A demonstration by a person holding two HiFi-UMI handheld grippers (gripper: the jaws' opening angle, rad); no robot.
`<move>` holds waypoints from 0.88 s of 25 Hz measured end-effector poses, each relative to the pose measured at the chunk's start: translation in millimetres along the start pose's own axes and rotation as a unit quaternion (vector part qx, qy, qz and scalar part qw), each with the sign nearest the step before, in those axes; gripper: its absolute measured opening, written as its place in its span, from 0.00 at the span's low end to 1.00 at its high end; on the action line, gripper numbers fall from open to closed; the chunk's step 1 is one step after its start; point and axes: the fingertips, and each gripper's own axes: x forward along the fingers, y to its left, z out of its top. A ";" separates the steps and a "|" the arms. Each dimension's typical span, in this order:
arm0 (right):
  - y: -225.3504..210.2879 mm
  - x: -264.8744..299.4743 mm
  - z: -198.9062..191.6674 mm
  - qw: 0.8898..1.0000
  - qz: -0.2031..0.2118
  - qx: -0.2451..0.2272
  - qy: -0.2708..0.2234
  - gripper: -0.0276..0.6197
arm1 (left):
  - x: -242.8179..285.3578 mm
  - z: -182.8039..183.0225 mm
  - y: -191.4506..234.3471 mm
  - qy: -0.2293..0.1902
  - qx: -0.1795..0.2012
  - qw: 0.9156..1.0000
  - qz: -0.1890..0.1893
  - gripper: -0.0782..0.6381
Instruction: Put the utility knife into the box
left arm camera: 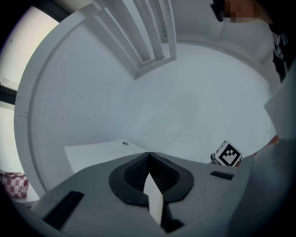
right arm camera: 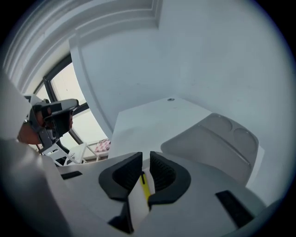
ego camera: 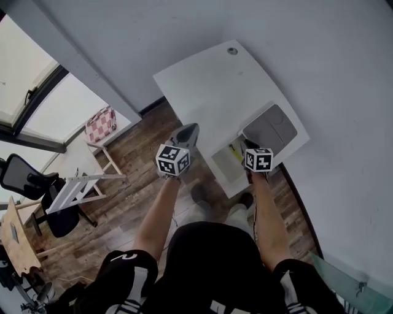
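Yellow utility knife [ego camera: 234, 151] lies in the white box [ego camera: 223, 168] on the worktop [ego camera: 209, 86]. Right claw [ego camera: 249, 145] hovers just above it, narrowly parted; left claw [ego camera: 186, 135] is closed.

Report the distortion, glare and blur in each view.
Head view: wide-angle bends the walls, and the window is blown out white. Left gripper view: fisheye with black corners, the close left tool soft, a mosaic patch top right. Right gripper view: same fisheye, window overexposed, table evenly lit, no hard shadows.
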 end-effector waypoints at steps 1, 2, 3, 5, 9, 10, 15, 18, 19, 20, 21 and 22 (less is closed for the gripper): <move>-1.8 -6.8 10.3 1.000 0.001 0.000 -0.014 0.14 | -0.8 4.7 -2.8 -0.005 0.001 1.000 0.003 0.15; -3.5 -13.7 20.5 1.000 0.002 0.001 -0.028 0.14 | -1.7 9.3 -6.4 -0.010 0.003 1.000 0.006 0.14; -5.4 -20.7 30.3 0.999 0.004 0.001 -0.042 0.13 | -2.5 13.6 -10.6 -0.015 0.006 1.000 0.007 0.14; -10.2 -35.1 49.3 0.998 0.004 0.001 -0.070 0.10 | -3.1 20.5 -18.8 -0.021 0.018 1.000 0.010 0.15; -23.0 -64.4 83.7 0.993 -0.006 -0.015 -0.117 0.07 | -1.4 29.3 -25.2 -0.026 0.034 0.998 0.035 0.14; -25.3 -71.5 91.5 0.992 -0.005 -0.020 -0.126 0.07 | -1.8 33.6 -26.5 -0.031 0.033 0.998 0.042 0.15; -29.2 -107.9 125.0 0.983 0.034 -0.056 -0.171 0.07 | -2.7 64.3 -42.6 -0.060 0.032 0.996 0.054 0.14; -33.1 -128.8 136.8 0.978 0.048 -0.075 -0.191 0.07 | -5.3 81.9 -59.1 -0.075 0.035 0.995 0.052 0.15; -34.6 -134.7 140.5 0.976 0.051 -0.081 -0.197 0.06 | -6.3 87.1 -65.0 -0.078 0.038 0.995 0.053 0.15; -36.3 -140.0 144.3 0.974 0.055 -0.087 -0.202 0.06 | -6.9 91.2 -70.8 -0.081 0.042 0.994 0.054 0.14; -38.3 -144.6 147.9 0.972 0.058 -0.094 -0.207 0.06 | -7.1 94.0 -76.2 -0.082 0.046 0.994 0.057 0.14; -40.6 -148.9 151.4 0.970 0.061 -0.101 -0.211 0.07 | -6.9 95.6 -81.2 -0.083 0.050 0.993 0.061 0.14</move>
